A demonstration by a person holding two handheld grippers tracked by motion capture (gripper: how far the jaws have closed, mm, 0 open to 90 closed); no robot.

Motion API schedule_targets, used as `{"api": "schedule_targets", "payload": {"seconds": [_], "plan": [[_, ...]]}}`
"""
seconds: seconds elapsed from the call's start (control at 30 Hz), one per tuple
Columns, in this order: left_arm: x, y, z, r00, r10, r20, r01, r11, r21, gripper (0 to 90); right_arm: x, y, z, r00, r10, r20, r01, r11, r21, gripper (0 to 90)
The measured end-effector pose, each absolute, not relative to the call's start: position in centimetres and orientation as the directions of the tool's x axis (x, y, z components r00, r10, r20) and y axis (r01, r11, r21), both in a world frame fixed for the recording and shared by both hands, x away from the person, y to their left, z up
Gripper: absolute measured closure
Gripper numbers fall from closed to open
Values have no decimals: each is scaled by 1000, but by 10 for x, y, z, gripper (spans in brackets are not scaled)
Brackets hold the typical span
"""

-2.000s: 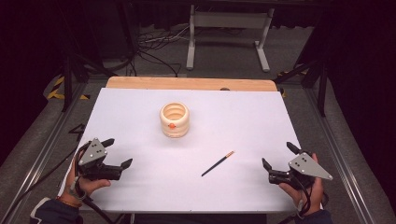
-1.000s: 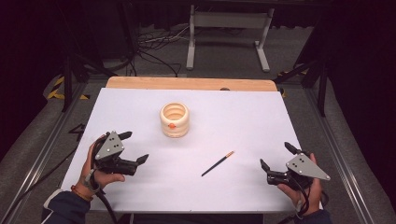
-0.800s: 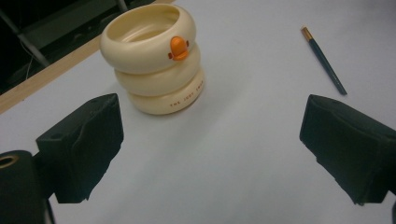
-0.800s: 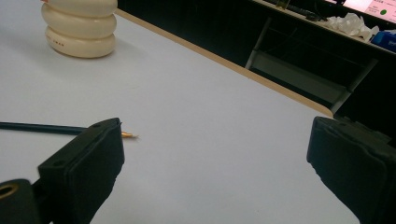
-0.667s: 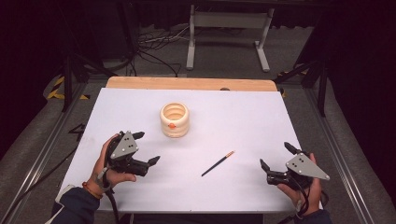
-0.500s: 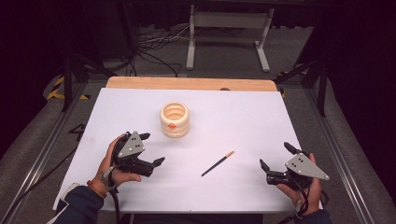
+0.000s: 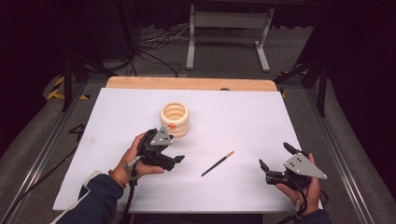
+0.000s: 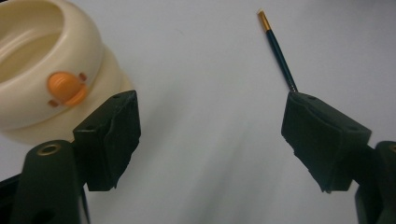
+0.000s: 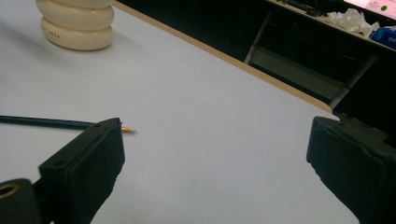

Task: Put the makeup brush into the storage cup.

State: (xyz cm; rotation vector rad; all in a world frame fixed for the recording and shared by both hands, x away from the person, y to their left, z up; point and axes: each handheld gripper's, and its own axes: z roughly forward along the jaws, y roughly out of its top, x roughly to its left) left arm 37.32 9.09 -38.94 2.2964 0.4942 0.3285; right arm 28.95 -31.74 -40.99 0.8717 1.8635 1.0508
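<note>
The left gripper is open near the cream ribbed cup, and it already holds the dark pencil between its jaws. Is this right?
Not quite. The left gripper is open near the cream ribbed cup, but it holds nothing. The dark pencil lies flat on the white table, beyond the jaws. The left gripper view shows bare table between the pads; the jaws have just been closing a little.

what the frames leave out

in the left gripper view the cream ribbed pot [image 8: 42, 74] runs off the top and left edges, and the pencil's [image 8: 279, 51] near end hides behind a jaw. in the right gripper view the pot is cut off at the top.
</note>
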Motion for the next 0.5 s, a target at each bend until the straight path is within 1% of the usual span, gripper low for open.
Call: {"api": "schedule_targets", "payload": {"seconds": [0.07,0.13,0.17,0.23,0.33,0.5], "plan": [[376,81,-390,900,429,74,259,-665,700,236,290,-318,-410,-434,848,-305,178,412,894,48],[378,73,-390,895,439,82,279,-693,665,250,290,-318,-411,-433,848,-305,181,413,893,48],[379,68,-390,899,433,65,290,-701,651,253,290,-318,-411,-432,848,-307,181,415,892,48],[381,59,-390,904,426,44,304,-710,635,282,291,-317,-411,-433,846,-311,181,420,889,48],[384,47,-389,908,417,45,305,-731,611,288,290,-317,-411,-434,844,-316,182,425,887,48],[388,27,-388,912,411,8,336,-757,560,320,291,-317,-412,-432,844,-318,185,428,885,48]]}}
